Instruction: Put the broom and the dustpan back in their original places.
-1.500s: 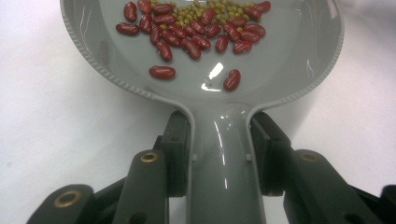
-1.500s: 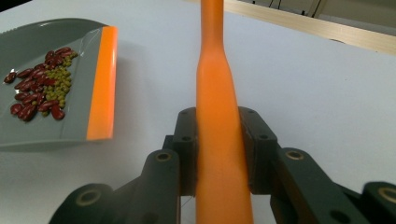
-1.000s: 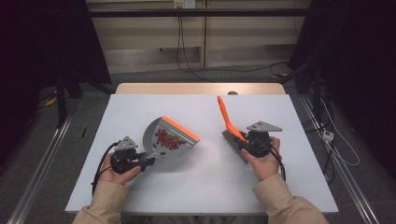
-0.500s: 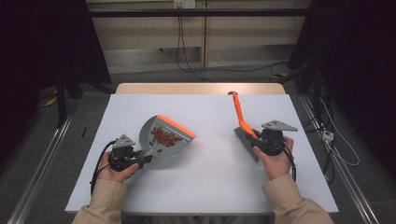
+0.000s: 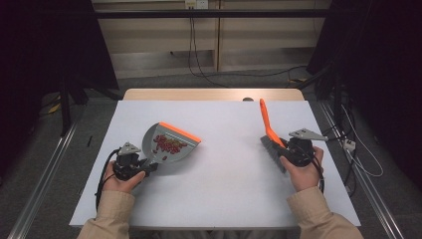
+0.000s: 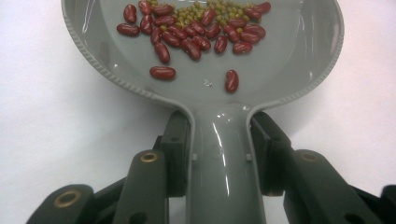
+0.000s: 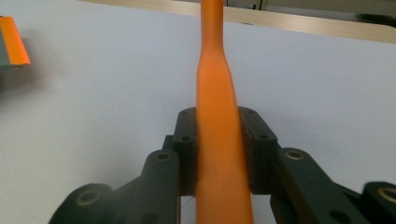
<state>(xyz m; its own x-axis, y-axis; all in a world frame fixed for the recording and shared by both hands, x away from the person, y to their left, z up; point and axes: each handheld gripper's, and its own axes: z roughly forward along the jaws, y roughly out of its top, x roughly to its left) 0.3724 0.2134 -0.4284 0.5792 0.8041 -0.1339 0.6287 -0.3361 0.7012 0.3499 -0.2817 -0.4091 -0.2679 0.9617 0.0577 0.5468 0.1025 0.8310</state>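
Right, on the white table (image 5: 219, 199) sits the grey dustpan (image 5: 159, 144) with its orange lip, left of centre, pan flat on the surface. Its handle is pinched in the left gripper (image 6: 222, 156), both pads squeezed onto the neck just behind the bowl. That looks a sound place to hold: hard, stiff plastic, light, but glossy, so it could twist if the grip slackens. Over on the right side of the table, well apart from the pan, the right gripper (image 7: 219, 149) is clamped on the orange handle of the hand brush (image 5: 268, 134), bristle end near the hand, handle pointing away. Rigid handle, soft bristles, almost no weight; holding it at the thicker part near the head should give good control.

Smallest now: the load in the pan. Red kidney beans (image 6: 187, 35) and a scatter of tiny green mung beans (image 6: 205, 11) lie toward the lip. Hard, smooth, loose, so I'd say they'll roll at any tilt; the pan wants carrying level.
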